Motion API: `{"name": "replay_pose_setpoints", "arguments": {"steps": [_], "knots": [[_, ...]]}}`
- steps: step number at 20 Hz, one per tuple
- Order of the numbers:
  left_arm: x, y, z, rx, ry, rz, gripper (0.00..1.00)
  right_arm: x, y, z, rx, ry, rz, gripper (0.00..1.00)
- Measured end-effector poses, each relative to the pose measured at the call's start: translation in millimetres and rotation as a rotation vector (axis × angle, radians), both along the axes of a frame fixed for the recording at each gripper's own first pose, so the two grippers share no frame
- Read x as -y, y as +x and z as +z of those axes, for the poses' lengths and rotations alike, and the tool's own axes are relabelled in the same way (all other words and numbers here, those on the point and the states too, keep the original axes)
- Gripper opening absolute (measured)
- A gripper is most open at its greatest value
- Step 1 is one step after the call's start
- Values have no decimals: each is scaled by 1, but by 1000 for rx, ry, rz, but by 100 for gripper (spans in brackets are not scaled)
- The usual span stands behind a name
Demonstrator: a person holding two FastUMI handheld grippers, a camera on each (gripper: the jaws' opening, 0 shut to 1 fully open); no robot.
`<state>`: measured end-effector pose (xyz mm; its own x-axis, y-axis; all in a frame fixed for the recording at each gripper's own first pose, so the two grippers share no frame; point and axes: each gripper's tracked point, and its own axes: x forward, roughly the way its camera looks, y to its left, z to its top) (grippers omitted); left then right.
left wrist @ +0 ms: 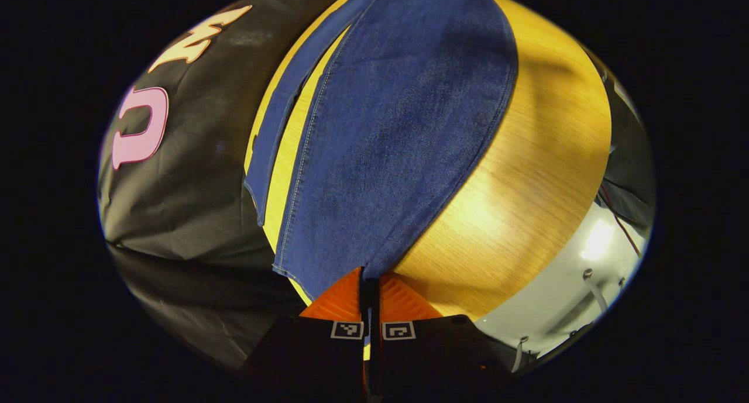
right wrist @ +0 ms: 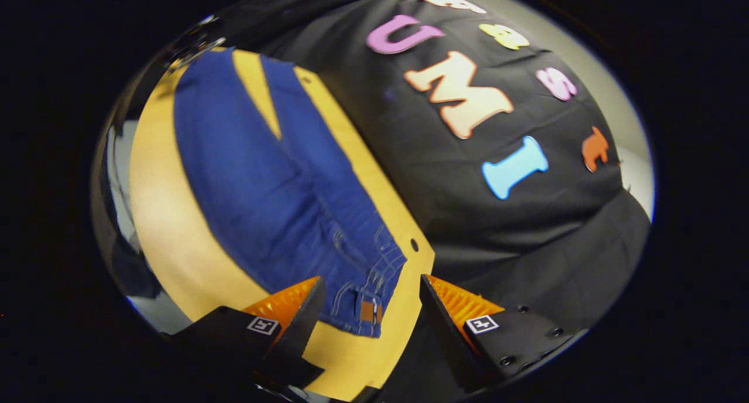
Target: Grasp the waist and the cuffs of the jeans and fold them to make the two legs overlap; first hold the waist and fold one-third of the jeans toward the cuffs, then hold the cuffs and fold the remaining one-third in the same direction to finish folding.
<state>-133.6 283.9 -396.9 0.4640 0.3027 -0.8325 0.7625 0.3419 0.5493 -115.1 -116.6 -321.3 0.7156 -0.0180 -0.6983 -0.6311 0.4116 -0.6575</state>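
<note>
Dark blue jeans (right wrist: 263,186) lie flat on a wooden table (right wrist: 169,233), the legs spread in a narrow V toward the far end. In the right gripper view the waist (right wrist: 371,298) with its brown patch lies nearest, between the fingers of my right gripper (right wrist: 370,295), which stands open just above it. In the left gripper view one leg (left wrist: 398,134) runs away from me, and my left gripper (left wrist: 370,283) is shut on the hem corner of its cuff (left wrist: 333,268). The other leg (left wrist: 275,128) lies to the left near the table's edge.
The black cloth wall (right wrist: 497,204) hangs close along the table's far side. The table (left wrist: 526,175) has bare wood beside the jeans. A small hole (right wrist: 414,244) sits in the table near the waist. A white floor with cables (left wrist: 585,274) lies beyond the table's edge.
</note>
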Motion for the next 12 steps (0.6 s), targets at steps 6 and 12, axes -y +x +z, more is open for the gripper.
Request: {"name": "replay_pose_setpoints", "arguments": {"steps": [6, 12], "knots": [[0, 0, 0, -1, 21, 18, 0, 8, -31, -64, -173, -127, 220, 100], [0, 0, -1, -3, 44, 34, 0, 11, -43, -104, -242, -210, 358, 92]]}}
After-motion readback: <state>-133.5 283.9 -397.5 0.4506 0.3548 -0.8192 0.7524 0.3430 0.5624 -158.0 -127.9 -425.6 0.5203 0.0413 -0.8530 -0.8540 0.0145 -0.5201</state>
